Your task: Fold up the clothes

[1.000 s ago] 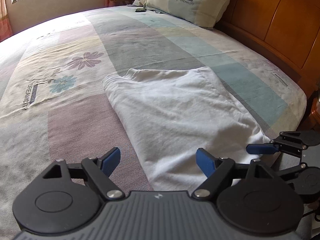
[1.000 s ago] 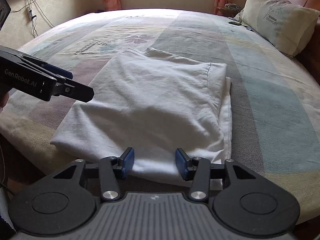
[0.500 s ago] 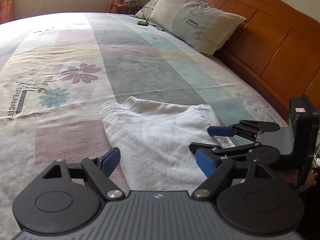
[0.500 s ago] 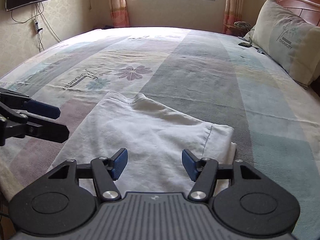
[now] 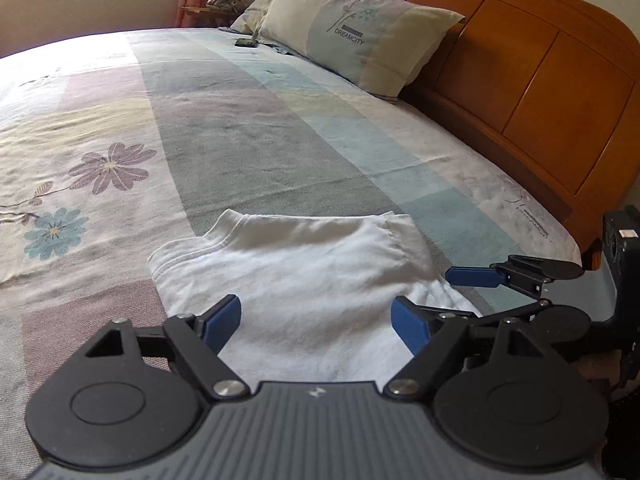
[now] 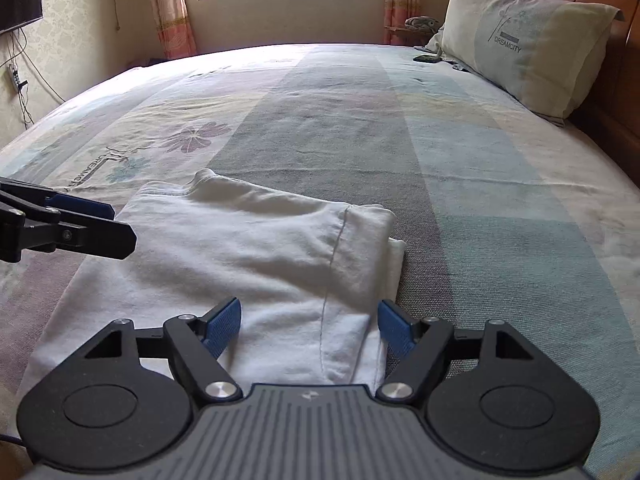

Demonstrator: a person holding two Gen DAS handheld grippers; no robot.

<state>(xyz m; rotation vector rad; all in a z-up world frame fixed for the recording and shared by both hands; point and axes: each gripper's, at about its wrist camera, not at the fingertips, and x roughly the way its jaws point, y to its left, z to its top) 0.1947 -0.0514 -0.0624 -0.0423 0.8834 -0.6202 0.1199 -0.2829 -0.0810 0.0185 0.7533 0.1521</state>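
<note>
Left gripper [image 5: 316, 322], right gripper [image 6: 310, 322] — black linkages, blue pads, silver screws, ribbed grey housing.

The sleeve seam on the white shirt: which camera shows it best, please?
The right wrist view: the sleeve seam runs clearly down the folded white shirt. In the left wrist view, only a short stretch of it appears at the shirt's far right edge.

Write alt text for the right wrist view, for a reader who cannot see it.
A partly folded white garment lies on a patchwork bedspread, with the open right claw low over its near edge. The left claw reaches in from the left over the garment's far corner. A pillow leans on the wooden headboard.
</note>
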